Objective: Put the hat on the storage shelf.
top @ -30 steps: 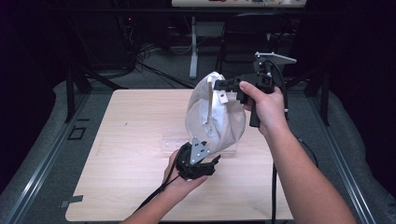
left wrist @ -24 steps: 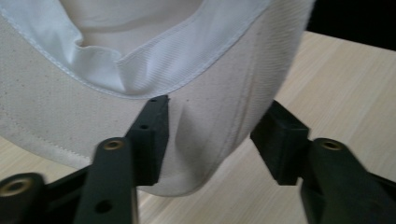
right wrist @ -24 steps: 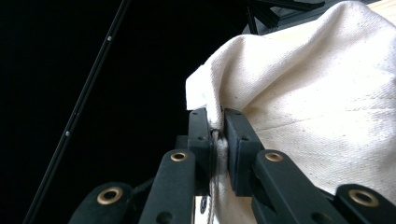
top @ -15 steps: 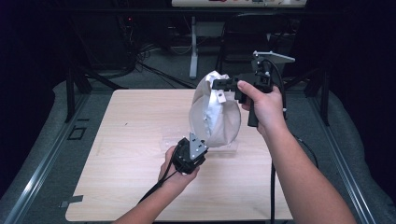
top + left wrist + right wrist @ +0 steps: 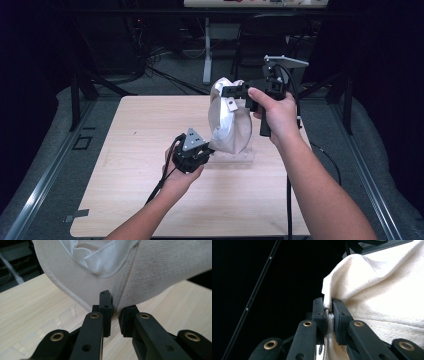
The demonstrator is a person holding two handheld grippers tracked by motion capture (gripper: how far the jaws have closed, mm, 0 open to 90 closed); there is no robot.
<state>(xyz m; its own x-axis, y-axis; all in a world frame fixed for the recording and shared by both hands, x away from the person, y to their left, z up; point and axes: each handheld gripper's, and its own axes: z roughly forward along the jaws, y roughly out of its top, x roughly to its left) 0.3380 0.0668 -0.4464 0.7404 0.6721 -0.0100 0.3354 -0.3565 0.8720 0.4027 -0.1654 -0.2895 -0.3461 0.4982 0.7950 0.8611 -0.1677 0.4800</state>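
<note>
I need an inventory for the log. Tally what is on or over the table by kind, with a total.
Cloth bags: 1, white, held up over the table.
Clear flat pieces lying on the table under the bag: 1.
Grippers: 2, left gripper at the bag's lower edge, right gripper at its top.
Total: 4.

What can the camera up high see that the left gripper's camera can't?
The high view takes in the whole wooden table, the person's right hand and the right gripper lifting the cloth's top. The left gripper view gives a close look at the left gripper pinching the cloth's lower edge, and the folded lining inside. Both show the white cloth bag and the table.
</note>
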